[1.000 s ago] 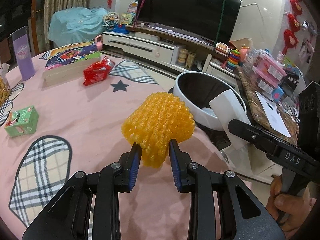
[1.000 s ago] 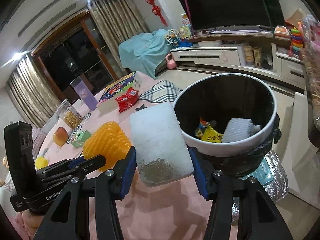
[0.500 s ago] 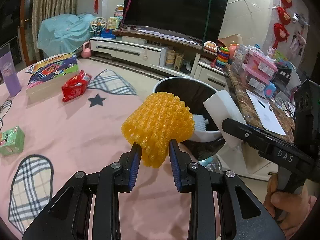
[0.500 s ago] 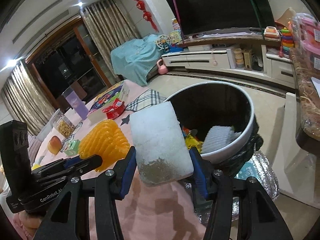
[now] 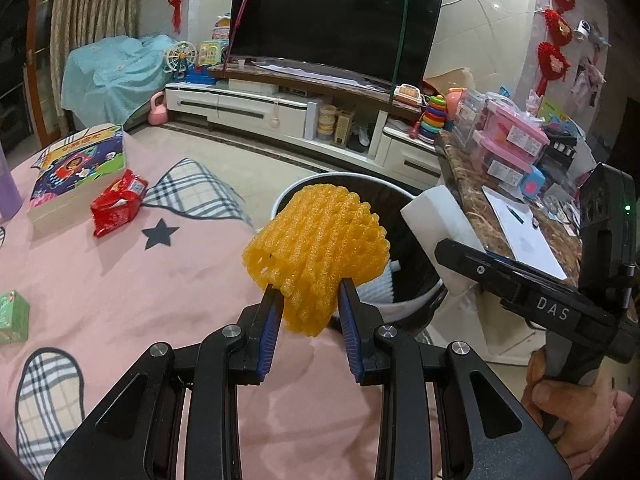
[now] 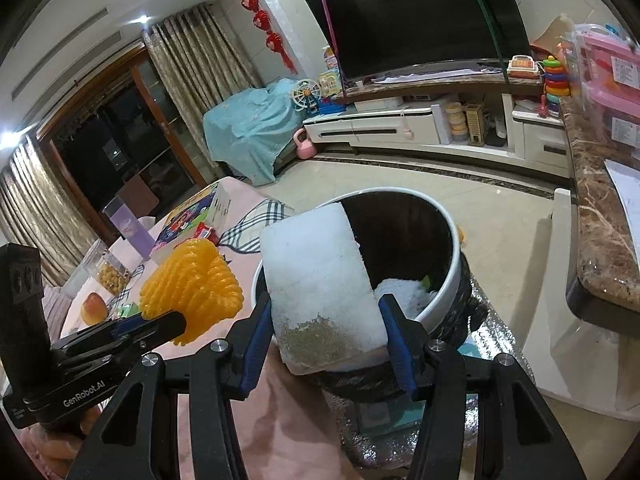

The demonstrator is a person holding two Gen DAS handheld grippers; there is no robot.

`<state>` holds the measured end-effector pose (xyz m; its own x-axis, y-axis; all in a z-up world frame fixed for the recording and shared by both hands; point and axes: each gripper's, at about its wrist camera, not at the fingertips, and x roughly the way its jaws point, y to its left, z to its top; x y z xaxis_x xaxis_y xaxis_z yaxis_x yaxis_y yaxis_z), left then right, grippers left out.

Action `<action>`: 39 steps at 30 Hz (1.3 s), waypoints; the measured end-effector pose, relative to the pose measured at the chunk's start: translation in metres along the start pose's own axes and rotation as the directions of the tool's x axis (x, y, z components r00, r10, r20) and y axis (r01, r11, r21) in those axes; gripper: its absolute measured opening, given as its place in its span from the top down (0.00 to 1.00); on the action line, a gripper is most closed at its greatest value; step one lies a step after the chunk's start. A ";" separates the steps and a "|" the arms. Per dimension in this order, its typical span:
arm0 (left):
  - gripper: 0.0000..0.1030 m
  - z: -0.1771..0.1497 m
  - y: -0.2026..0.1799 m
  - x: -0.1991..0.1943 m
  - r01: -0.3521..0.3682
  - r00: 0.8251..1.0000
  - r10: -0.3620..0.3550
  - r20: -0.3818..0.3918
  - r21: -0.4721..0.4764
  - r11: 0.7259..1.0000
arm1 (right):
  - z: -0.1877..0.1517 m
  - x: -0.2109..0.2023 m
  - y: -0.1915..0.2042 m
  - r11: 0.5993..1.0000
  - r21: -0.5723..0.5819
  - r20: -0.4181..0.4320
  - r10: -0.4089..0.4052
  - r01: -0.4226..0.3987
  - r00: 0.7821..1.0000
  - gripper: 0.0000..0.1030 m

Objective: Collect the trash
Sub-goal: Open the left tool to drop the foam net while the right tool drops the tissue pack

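Observation:
My left gripper is shut on an orange foam fruit net, held above the edge of the pink table, just short of the trash bin. The net also shows in the right wrist view. My right gripper is shut on a white foam block with a dirty lower patch, held over the near rim of the bin. The bin is white-rimmed with a black liner and holds white foam and wrappers. The block also shows in the left wrist view.
On the table lie a red snack packet, a children's book, a green carton, a purple cup, an apple and a snack jar. A marble counter stands right of the bin.
Both grippers have moved forward and right towards the bin with their loads. The white block now overlaps the bin's near rim, and the orange net has neared the bin's edge.

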<state>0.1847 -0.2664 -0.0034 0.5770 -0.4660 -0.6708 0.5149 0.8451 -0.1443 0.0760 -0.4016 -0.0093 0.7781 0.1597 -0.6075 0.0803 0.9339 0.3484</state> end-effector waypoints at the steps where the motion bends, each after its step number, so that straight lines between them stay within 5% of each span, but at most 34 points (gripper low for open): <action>1: 0.74 0.002 -0.001 0.002 0.001 1.000 -0.001 -0.002 0.000 1.000 | 0.002 0.002 -0.002 1.000 0.004 -0.002 0.001 -0.001 1.000 0.47; 32: 0.72 0.030 -0.020 0.060 -0.012 0.997 0.015 -0.074 0.037 0.999 | 0.033 0.041 -0.023 0.999 -0.023 -0.071 -0.045 0.044 0.996 0.46; 37: 0.69 0.032 -0.021 0.062 -0.014 0.997 0.017 -0.073 0.043 0.999 | 0.035 0.046 -0.023 0.999 -0.030 -0.078 -0.048 0.046 0.996 0.45; 39: 0.60 0.032 -0.023 0.062 -0.017 0.997 0.021 -0.071 0.051 0.999 | 0.035 0.048 -0.023 0.999 -0.021 -0.084 -0.044 0.042 0.995 0.44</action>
<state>0.2292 -0.3233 -0.0182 0.5409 -0.4286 -0.7237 0.5368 0.8383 -0.0953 0.1330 -0.4270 -0.0216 0.7187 0.1449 -0.6801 0.0999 0.9464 0.3072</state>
